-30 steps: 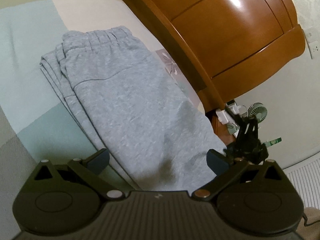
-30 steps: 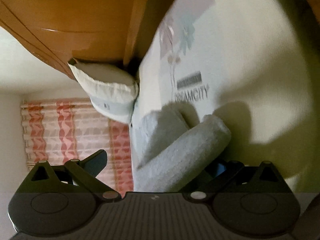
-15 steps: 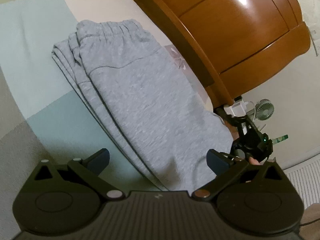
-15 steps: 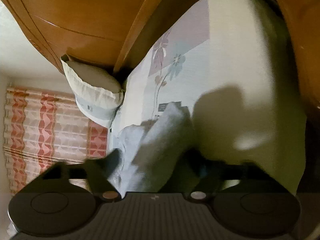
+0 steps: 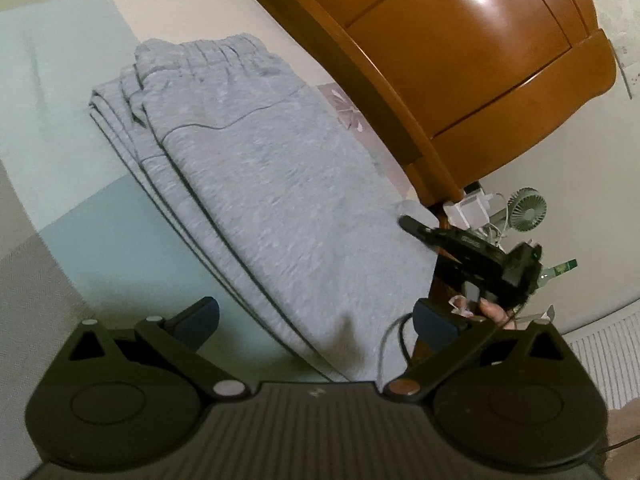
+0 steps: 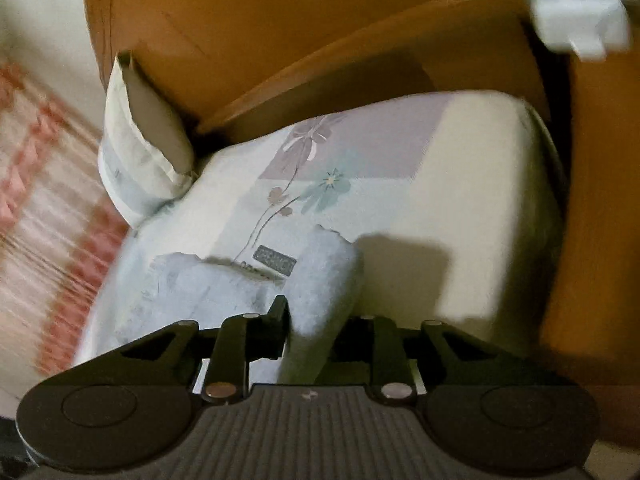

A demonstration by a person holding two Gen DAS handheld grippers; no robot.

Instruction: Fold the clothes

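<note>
- Sweatpants (image 5: 256,184): grey, lying flat on bed (image 5: 52,128), folded lengthwise w/ legs stacked; waistband at far end, just beside the wooden headboard (image 5: 460,52).
- Handling, my guess: soft, thick fleece knit, light, floppy. No stiffness, so it will sag between grip points; not slippery, not fragile.
- Best hold, my guess: leg-end hem, pinching all layers together so the stack doesn't split when lifted toward the waistband.
- Right gripper (image 6: 308,320): jaws closing w/ a fold of grey cloth between them at the leg end, far from the headboard. Pads look to be on the cloth, but blur makes a firm grip hard to confirm.
- Left gripper (image 5: 316,316): jaws wide apart, nothing between them, hovering over the near part of the pants.
- Left view only: whole garment, waistband, right gripper from the side w/ a hand (image 5: 494,314) on it, small fan (image 5: 527,209) past the headboard's end.
- Right view only: close-up of the pinch, pillow (image 6: 140,152) against the headboard, flower print on the sheet, red-patterned curtain (image 6: 44,208).
</note>
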